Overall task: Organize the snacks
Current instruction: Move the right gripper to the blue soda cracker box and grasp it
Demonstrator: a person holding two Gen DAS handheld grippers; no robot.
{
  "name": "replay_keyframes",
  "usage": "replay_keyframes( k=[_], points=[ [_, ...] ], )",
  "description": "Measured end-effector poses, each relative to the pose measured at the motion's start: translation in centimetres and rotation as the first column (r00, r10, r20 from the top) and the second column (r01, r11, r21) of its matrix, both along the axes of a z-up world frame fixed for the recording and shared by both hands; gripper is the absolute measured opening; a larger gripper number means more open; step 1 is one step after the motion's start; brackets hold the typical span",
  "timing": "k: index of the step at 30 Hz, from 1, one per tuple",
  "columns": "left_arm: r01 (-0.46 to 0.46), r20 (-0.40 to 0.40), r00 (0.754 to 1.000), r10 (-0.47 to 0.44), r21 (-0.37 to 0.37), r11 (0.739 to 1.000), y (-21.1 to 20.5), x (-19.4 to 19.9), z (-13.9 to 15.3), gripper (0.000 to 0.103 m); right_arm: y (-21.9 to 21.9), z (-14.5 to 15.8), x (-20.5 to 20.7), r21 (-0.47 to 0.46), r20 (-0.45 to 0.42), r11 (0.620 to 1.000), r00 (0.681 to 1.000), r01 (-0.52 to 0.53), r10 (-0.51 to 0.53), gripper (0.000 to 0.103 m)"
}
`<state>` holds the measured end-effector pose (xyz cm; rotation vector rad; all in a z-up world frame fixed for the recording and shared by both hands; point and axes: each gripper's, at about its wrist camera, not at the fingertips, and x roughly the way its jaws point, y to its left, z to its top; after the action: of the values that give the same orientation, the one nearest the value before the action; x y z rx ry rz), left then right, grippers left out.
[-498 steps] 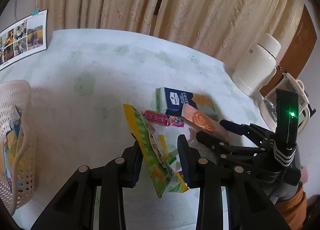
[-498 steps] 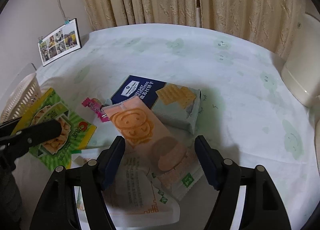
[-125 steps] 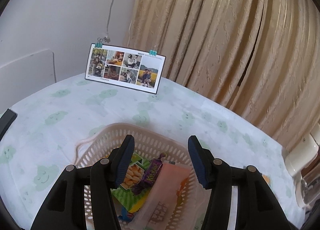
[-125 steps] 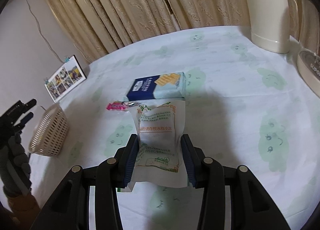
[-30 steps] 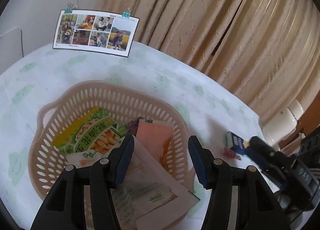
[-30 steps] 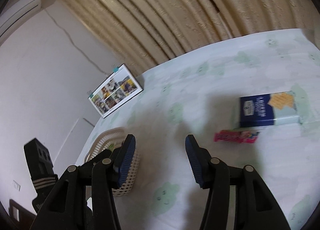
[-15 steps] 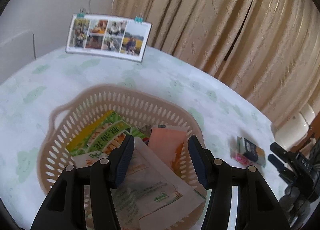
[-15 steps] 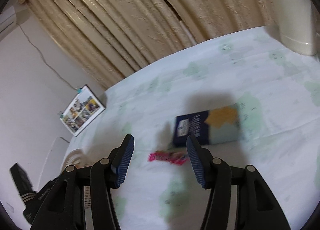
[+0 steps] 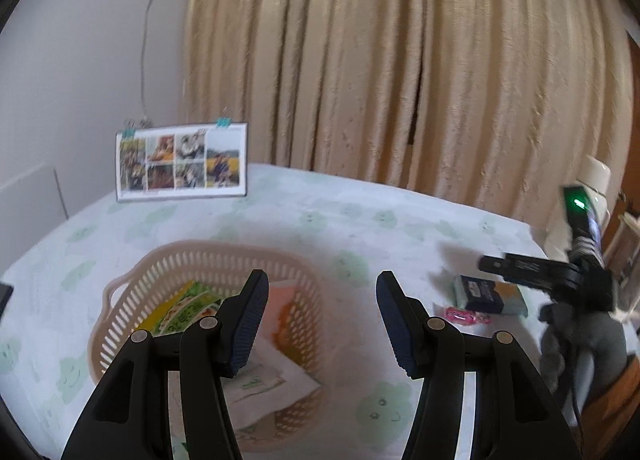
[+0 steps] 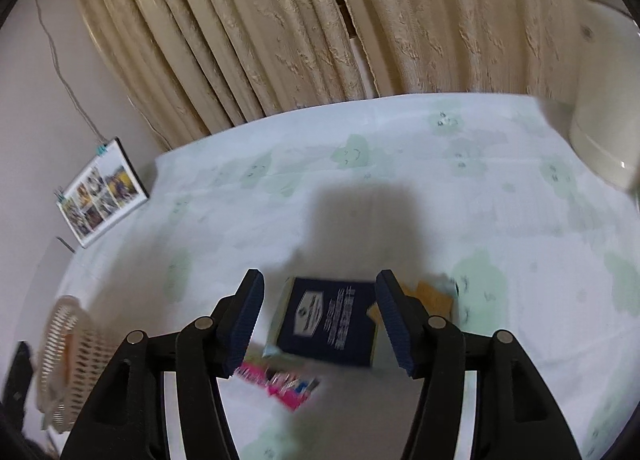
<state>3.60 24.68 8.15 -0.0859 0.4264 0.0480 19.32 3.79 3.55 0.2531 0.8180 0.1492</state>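
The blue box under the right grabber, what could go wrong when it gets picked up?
The right gripper is open above the navy cracker box. The box looks nearly as wide as the opening, so a finger might land on top and push it instead. The pink candy wrapper lies right beside it and could get nudged or pinched too. The picture is blurry from motion, so aim may be off.

Beige pleated curtains (image 9: 400, 72) behind a table (image 10: 500, 220) in cloud-print cloth, white wall (image 9: 80, 40).

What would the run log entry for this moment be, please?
left gripper: open, empty, above basket | right gripper: open, over navy cracker box | pink snack packet: on table | basket: holds several snack packs
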Motion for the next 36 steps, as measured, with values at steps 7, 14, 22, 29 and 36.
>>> replay_keyframes(
  k=[7,14,22,29,36],
  points=[
    [0.112,-0.006,0.994,-0.112,0.071,0.991,-2.9,-0.3,-0.4,0.057,-0.3,-1.4,2.5,-0.032,-0.051,0.999,0.999,0.001,-0.003,0.057],
    [0.175,-0.036,0.984,-0.172,0.121,0.977,-5.0,-0.3,-1.2,0.057,-1.3,-2.1,2.8,0.018,-0.084,0.999,0.996,-0.033,0.035,0.06],
    [0.19,-0.062,0.981,-0.184,0.124,0.974,-5.3,0.1,-1.8,0.057,-2.2,-2.6,0.0,0.118,-0.117,0.989,0.988,-0.089,0.103,0.062],
    [0.201,-0.069,0.979,-0.193,0.137,0.97,-5.6,0.1,-2.0,0.057,-2.1,-2.6,-3.3,0.12,-0.122,0.982,0.98,-0.144,0.159,0.063],
    [0.205,-0.086,0.977,-0.194,0.141,0.969,-5.9,0.4,-2.3,0.057,-0.4,-2.5,-5.3,0.001,-0.128,0.981,0.973,-0.193,0.191,0.066]
  ],
)
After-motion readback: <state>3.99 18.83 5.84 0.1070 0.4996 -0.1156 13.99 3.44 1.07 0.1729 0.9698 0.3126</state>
